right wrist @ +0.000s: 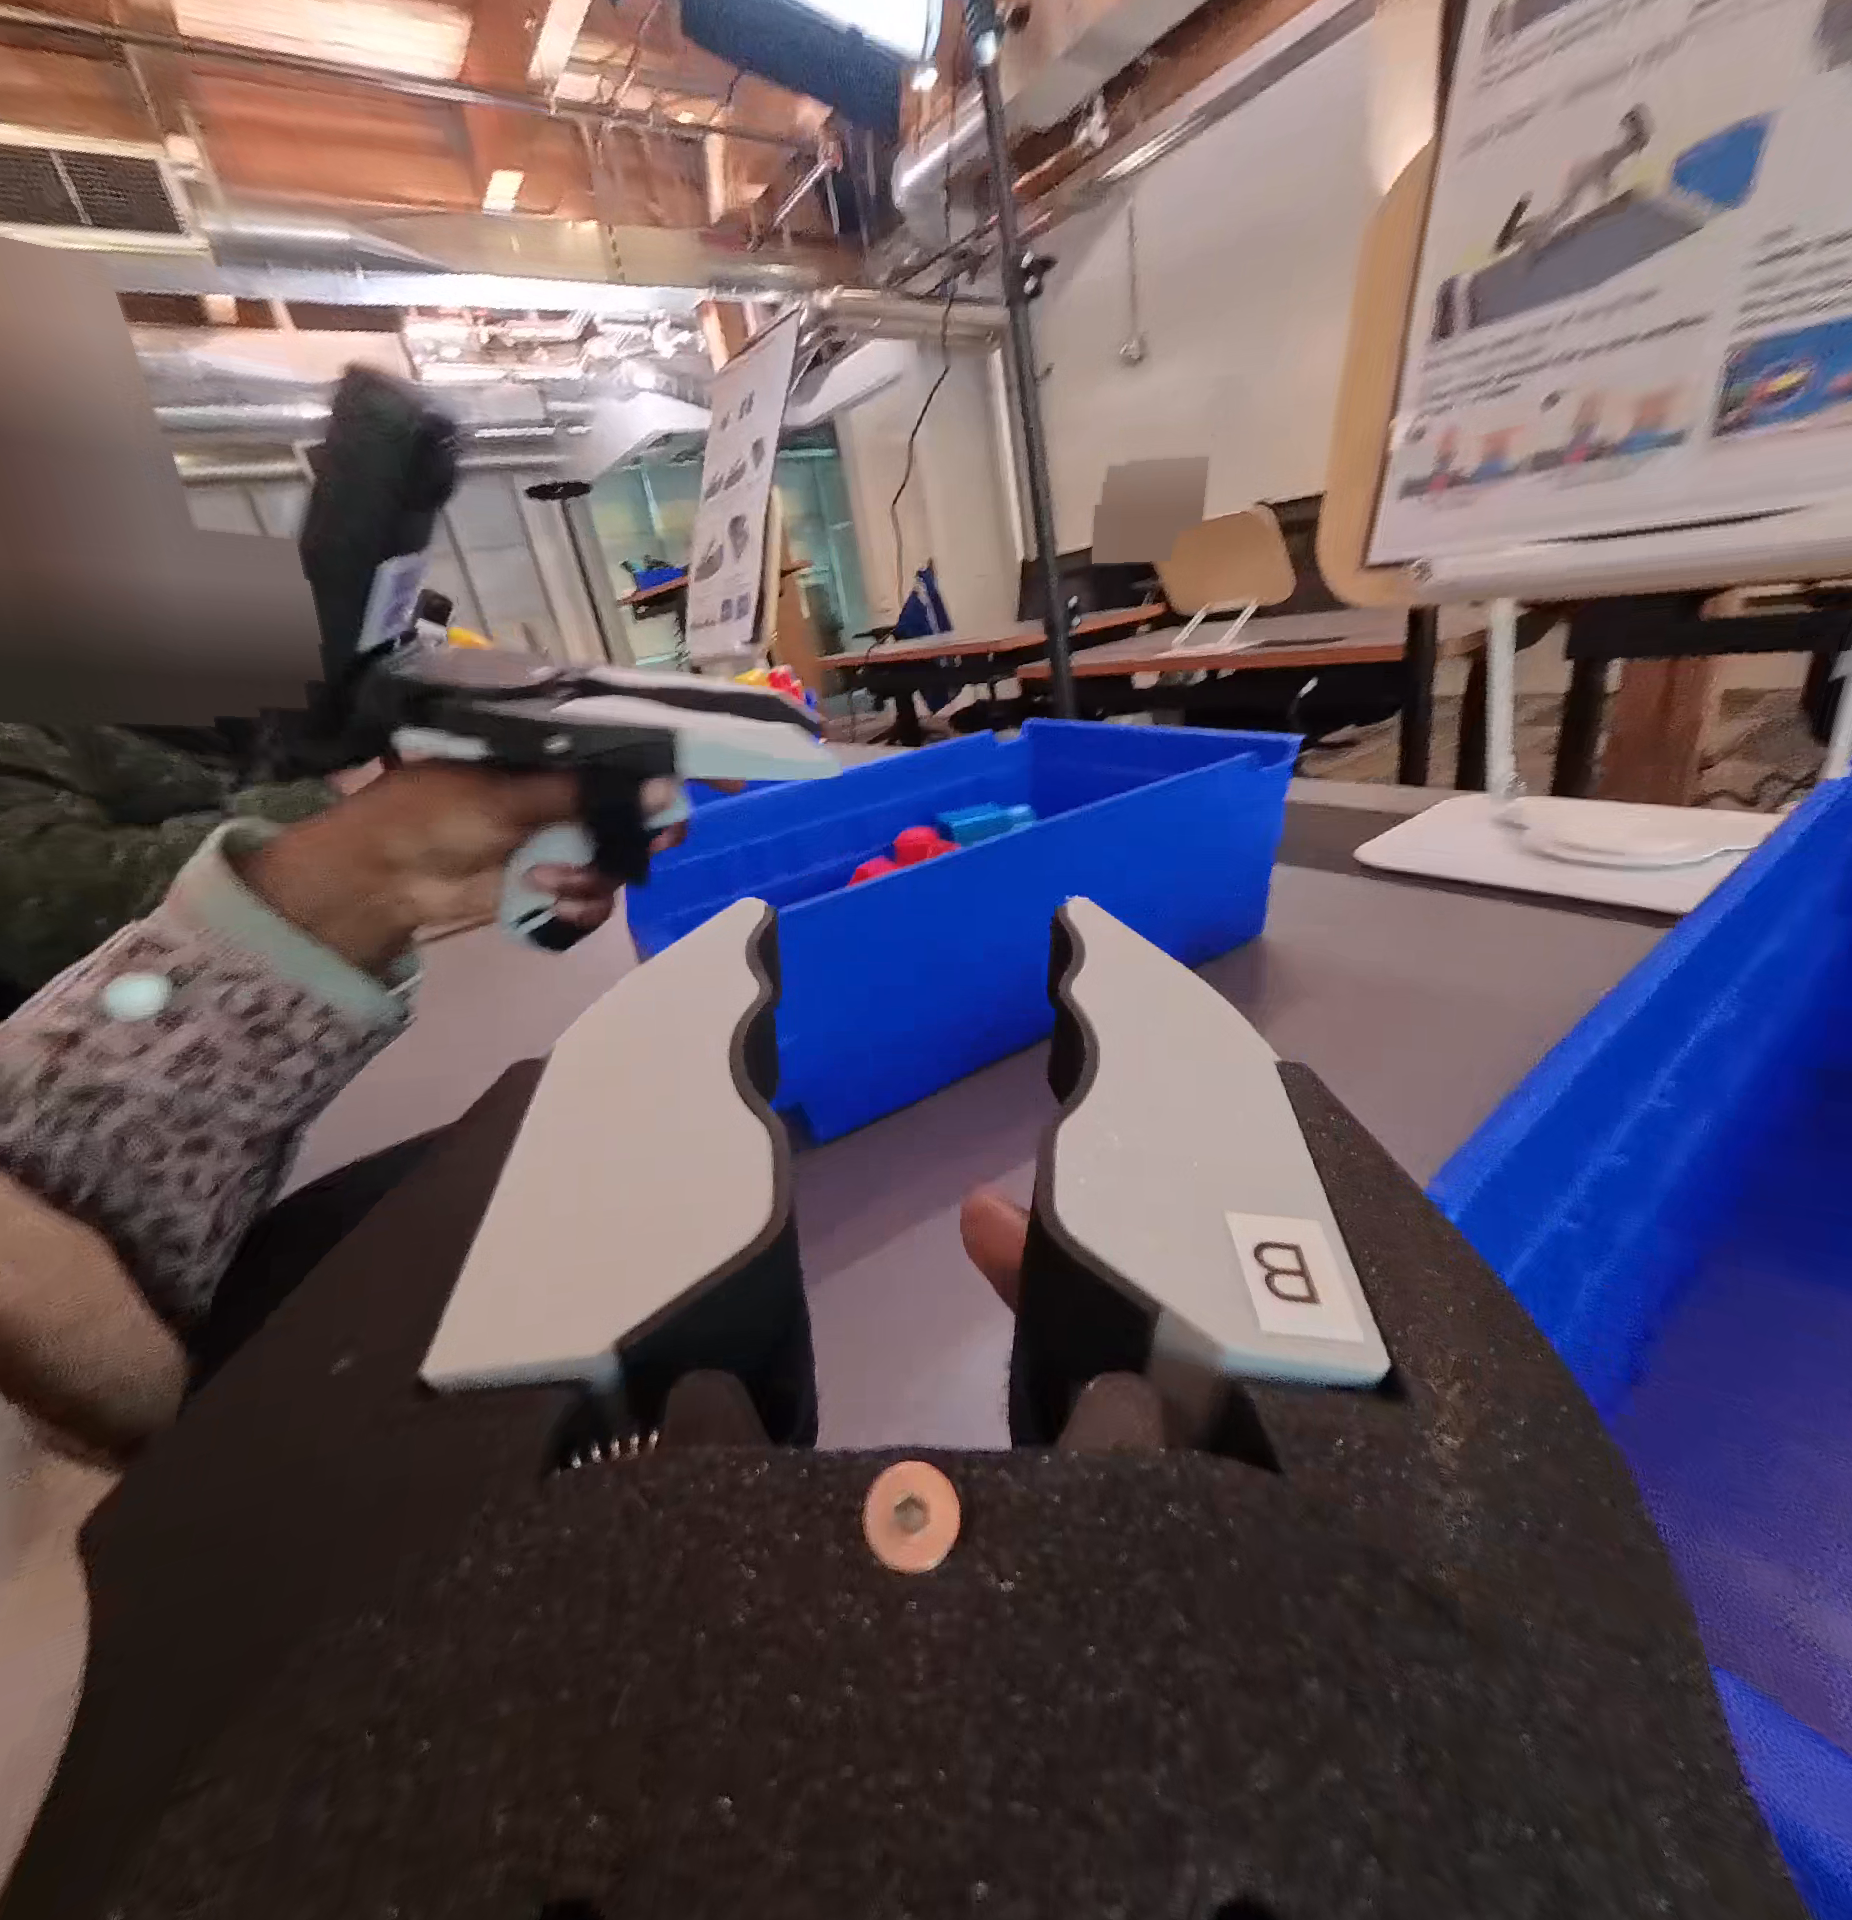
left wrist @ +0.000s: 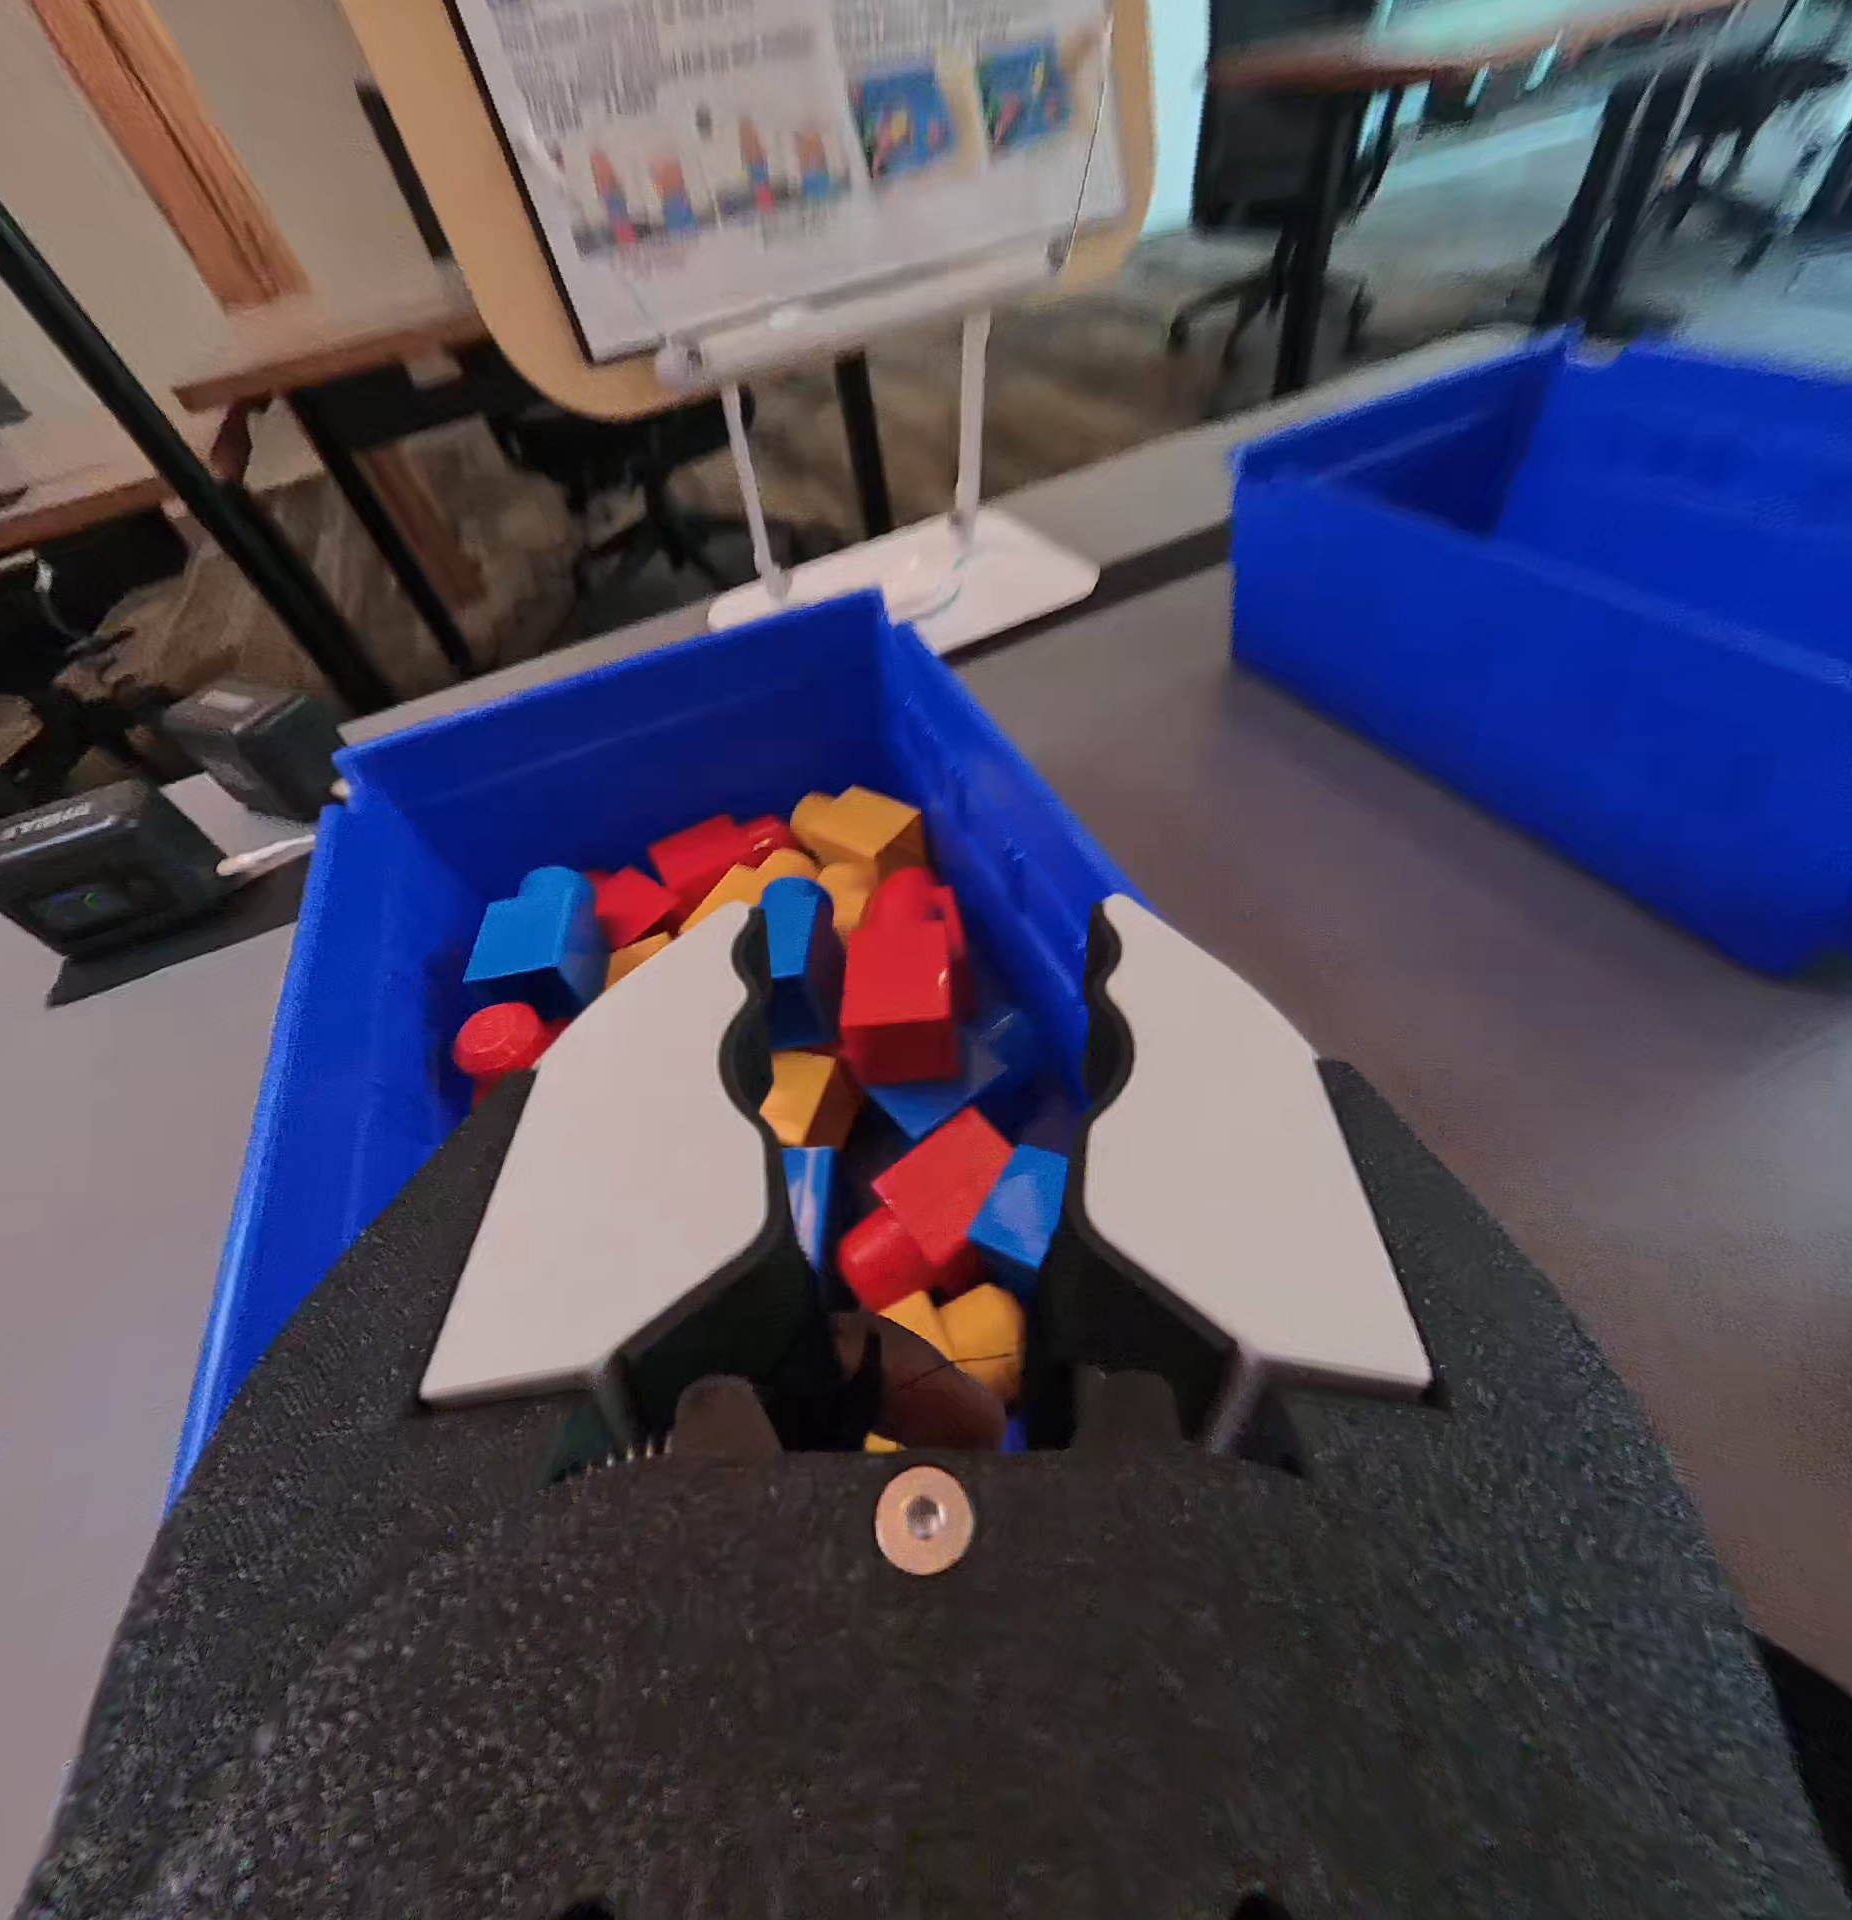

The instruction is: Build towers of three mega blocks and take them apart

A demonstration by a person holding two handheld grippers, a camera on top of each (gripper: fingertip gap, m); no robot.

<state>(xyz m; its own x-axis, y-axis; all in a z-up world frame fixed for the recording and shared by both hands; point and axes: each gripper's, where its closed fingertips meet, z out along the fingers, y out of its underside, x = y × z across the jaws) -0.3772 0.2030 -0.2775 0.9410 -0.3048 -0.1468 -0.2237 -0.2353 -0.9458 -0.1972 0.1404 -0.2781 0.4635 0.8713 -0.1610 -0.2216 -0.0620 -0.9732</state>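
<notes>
Blue bin [left wrist: 610, 758] beneath spread left claw [left wrist: 927, 930].

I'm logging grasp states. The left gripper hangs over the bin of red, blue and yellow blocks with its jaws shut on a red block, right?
Not quite. The left gripper does hang over the bin of red, blue and yellow blocks, but its jaws are open and hold nothing; the blocks lie loose below them. The left wrist view shows this.

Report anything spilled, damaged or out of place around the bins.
Nothing stands out. The red, blue and yellow plastic blocks lie jumbled inside the blue plastic bin, none spilled on the grey table.
</notes>
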